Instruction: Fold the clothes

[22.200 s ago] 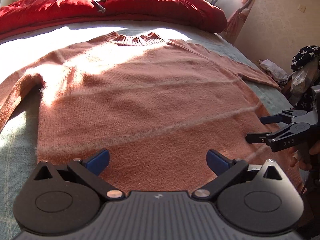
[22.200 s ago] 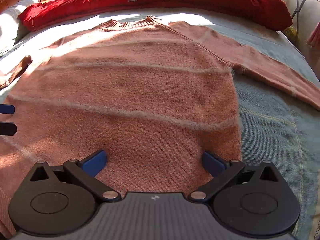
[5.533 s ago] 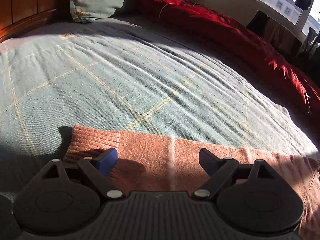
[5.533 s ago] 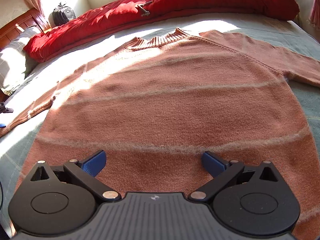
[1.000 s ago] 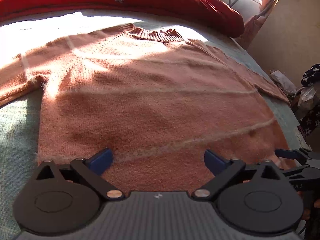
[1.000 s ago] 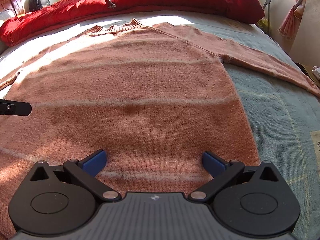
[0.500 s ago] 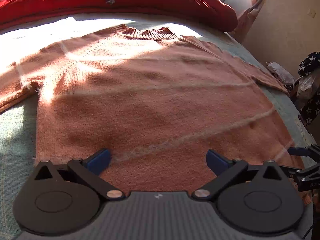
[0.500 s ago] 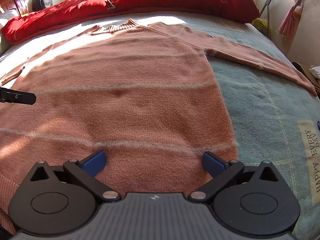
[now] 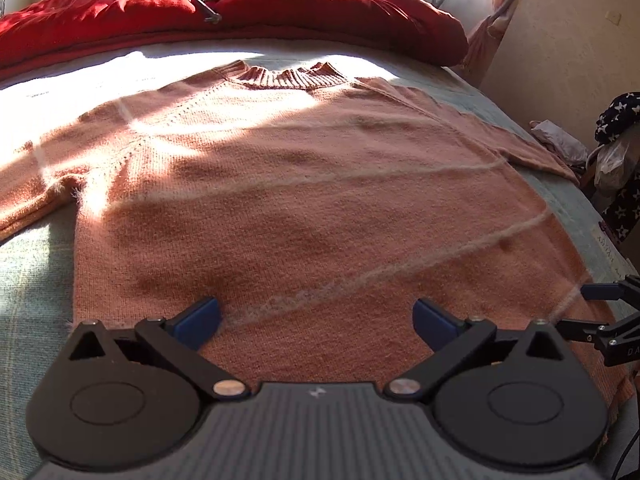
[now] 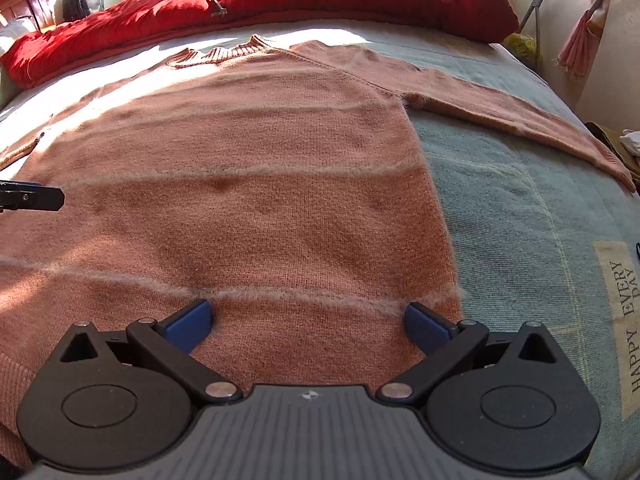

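You are keeping the sweater spread flat, collar toward the bed's far edge by the red duvet, ready for folding. Your left gripper and right gripper are hovering wide-jawed over its hem, gripping nothing, the right near its side edge.

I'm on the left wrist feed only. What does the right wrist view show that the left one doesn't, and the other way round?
Only the right wrist view shows the "HAPPY EVERY DAY" label on the blanket, the dark bag at the far left corner, and the sweater's right sleeve out to its cuff.

Only the left wrist view shows the star-print fabric beside the bed and the sweater's left sleeve.

Both show the sweater lying flat and unfolded, the red duvet, and both grippers, left gripper and right gripper, open near the hem.
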Available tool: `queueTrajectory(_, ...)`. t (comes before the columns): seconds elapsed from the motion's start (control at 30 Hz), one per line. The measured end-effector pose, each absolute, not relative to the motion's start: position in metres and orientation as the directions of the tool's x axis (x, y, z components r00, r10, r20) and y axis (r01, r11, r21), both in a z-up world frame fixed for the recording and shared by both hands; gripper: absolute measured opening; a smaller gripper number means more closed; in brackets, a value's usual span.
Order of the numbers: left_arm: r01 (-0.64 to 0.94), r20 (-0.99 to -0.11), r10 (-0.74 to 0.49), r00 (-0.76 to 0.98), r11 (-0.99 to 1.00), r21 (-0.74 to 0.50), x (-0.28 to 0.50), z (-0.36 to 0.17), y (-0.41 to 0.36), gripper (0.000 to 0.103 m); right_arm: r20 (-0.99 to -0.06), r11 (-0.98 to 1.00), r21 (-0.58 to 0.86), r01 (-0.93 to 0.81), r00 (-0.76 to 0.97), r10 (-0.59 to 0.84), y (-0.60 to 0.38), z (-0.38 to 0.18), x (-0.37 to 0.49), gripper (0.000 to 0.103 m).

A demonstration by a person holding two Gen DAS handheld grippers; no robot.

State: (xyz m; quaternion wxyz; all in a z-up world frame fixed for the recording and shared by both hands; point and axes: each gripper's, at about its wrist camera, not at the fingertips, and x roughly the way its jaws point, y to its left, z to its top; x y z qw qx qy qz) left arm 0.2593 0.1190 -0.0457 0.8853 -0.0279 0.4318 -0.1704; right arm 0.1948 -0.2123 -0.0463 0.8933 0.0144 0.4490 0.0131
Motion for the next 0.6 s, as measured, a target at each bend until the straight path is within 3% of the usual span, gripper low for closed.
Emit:
queueTrajectory(0.33, 0.503, -0.824, -0.316, 0.47, 0.863, -0.045, 0.185, -0.048, 0.119, 0.102, -0.786, 0.998, 0.01, 0.069, 0.617, -0.034, -0.203, -0.05, 0.198, 0.103)
queueTrajectory(0.5, 0.446, -0.846, -0.288, 0.448, 0.892, -0.068, 0.169, -0.036, 0.148, 0.102, -0.792, 0.997, 0.0, 0.076, 0.609, -0.046, -0.202, -0.046, 0.199, 0.103)
queueTrajectory(0.6, 0.395, -0.814, -0.28, 0.508, 0.916, -0.069, 0.175, -0.026, 0.152, 0.102, -0.774, 0.999, 0.016, 0.033, 0.634, -0.009, -0.192, -0.037, 0.198, 0.103)
